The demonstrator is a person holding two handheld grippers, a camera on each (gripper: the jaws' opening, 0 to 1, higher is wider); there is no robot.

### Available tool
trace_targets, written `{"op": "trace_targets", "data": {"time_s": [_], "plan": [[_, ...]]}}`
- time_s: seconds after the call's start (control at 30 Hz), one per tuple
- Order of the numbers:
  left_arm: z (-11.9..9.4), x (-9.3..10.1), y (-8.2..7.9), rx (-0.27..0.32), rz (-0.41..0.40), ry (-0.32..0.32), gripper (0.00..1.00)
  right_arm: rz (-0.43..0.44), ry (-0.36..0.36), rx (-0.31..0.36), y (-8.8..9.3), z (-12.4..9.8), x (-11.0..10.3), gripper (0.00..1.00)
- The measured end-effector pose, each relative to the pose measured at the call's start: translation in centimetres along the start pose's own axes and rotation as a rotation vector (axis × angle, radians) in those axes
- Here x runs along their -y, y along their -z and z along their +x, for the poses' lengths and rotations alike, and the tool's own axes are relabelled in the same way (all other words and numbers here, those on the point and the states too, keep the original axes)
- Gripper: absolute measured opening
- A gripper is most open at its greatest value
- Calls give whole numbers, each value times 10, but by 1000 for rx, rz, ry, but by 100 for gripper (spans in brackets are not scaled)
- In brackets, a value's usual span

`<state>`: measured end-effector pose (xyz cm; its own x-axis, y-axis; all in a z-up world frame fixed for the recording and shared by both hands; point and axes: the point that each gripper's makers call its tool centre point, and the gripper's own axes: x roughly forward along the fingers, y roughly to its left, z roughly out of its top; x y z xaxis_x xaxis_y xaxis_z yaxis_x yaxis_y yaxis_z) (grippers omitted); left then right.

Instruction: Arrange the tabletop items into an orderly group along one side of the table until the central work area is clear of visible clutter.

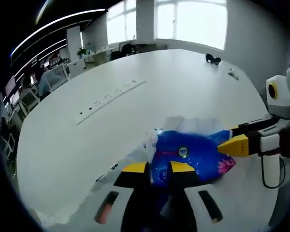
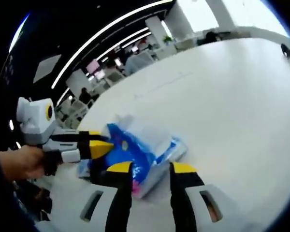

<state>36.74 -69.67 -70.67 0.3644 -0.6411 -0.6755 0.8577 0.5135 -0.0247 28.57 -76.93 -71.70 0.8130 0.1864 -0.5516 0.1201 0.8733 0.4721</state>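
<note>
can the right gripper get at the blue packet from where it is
Probably yes. The blue packet lies on the white table just ahead of the right gripper, whose jaws stand apart. The left gripper is already at the packet's far side and might crowd it.

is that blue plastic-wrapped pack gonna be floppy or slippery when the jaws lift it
The blue pack looks soft: its clear wrap is crumpled and loose at the edges, so it will likely sag. The glossy film may slip between the jaws. It probably won't roll, since it lies flat on the white table.

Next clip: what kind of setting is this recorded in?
Likely an open-plan office: a large white table with a built-in socket strip, rows of desks with monitors behind, and ceiling strip lights.
</note>
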Motion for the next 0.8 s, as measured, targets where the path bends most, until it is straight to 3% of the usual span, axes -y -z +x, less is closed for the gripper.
{"op": "trace_targets", "data": {"time_s": [0.4,0.6,0.8], "plan": [[-5,1,3,-23,34,-22,4,77,10,7,4,-4,2,8],[-14,0,8,-33,42,-33,1,102,7,16,4,-10,0,2],[-26,9,3,-5,43,-24,1,95,5,27,1,-18,-2,0]]}}
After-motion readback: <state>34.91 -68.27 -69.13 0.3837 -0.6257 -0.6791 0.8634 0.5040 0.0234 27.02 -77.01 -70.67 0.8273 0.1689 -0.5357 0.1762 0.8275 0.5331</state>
